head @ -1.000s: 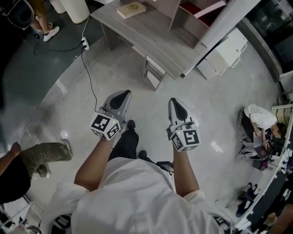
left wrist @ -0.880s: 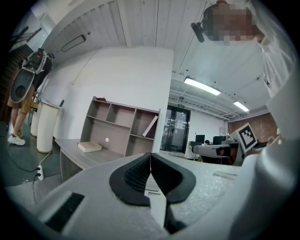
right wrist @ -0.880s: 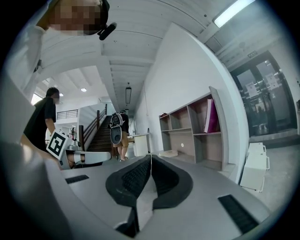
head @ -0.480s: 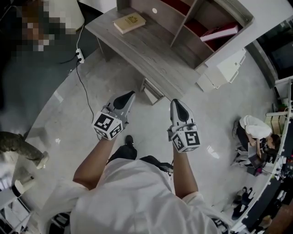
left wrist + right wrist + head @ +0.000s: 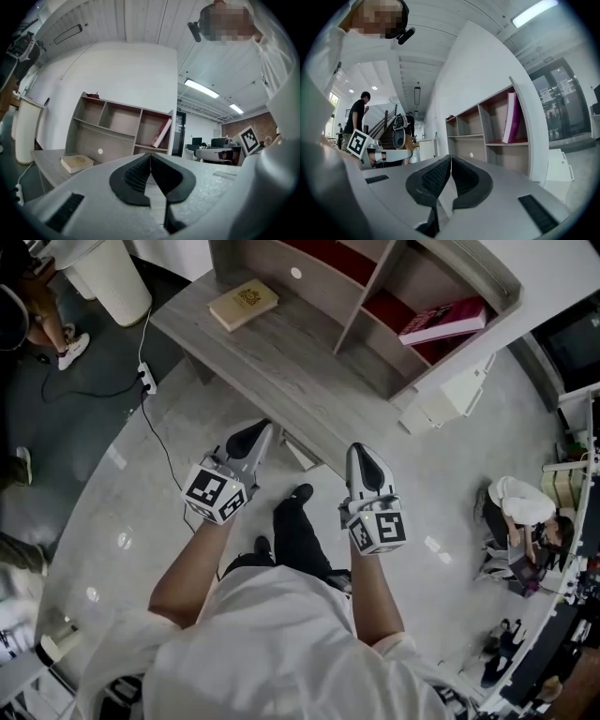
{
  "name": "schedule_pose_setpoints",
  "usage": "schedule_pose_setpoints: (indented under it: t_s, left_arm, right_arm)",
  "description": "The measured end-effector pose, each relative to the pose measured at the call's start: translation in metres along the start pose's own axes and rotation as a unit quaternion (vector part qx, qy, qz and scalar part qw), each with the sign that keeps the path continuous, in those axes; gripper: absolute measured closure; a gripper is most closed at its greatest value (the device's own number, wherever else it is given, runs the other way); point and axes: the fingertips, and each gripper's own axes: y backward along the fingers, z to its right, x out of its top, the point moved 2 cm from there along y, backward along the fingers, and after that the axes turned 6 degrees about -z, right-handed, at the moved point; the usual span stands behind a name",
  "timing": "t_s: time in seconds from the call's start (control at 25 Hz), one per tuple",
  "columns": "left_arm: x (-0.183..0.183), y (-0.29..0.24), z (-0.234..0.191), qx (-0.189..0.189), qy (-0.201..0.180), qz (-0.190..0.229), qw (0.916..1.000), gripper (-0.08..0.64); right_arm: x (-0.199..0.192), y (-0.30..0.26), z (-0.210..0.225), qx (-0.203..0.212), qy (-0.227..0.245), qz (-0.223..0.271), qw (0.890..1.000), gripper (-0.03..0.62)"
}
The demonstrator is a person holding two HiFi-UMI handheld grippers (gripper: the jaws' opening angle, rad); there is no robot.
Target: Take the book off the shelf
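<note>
A magenta book (image 5: 442,321) leans in the right-hand compartment of the grey shelf unit (image 5: 441,268) that stands on the desk (image 5: 281,357); it also shows as the magenta book (image 5: 161,133) and the magenta book (image 5: 513,117) in the gripper views. A tan book (image 5: 243,304) lies flat on the desk's left part. My left gripper (image 5: 260,433) and right gripper (image 5: 360,451) are held side by side in front of the desk edge, both shut with nothing between the jaws, well short of the shelf.
A white bin (image 5: 105,276) stands left of the desk, with a power strip and cable (image 5: 144,379) on the floor. A white cabinet (image 5: 448,390) sits right of the desk. People are at the far left and at the right edge (image 5: 525,512).
Both grippers have travelled forward toward the desk. The shelf and the magenta book have come fully into the head view; the gripper tips now reach the desk's front edge.
</note>
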Motion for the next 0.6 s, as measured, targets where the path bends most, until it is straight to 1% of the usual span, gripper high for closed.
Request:
schedule_pose_setpoints:
  t_s: [0.08, 0.24, 0.4, 0.6]
  left_arm:
    - [0.002, -0.023, -0.012, -0.001, -0.003, -0.003, 1.0, 0.543]
    - [0.013, -0.071, -0.032, -0.005, -0.007, -0.009, 0.9999, 0.543]
    - [0.032, -0.117, -0.045, -0.01, -0.016, -0.012, 0.9997, 0.543]
    - [0.06, -0.174, -0.055, -0.03, -0.034, -0.005, 0.999, 0.543]
  right_arm:
    - [0.005, -0.018, 0.017, -0.008, 0.004, 0.012, 1.0, 0.577]
    - [0.027, -0.052, 0.057, -0.024, 0.01, 0.034, 0.999, 0.577]
    - [0.045, -0.076, 0.091, -0.033, 0.009, 0.039, 0.999, 0.577]
    - [0.071, -0.095, 0.131, -0.053, 0.009, 0.055, 0.997, 0.577]
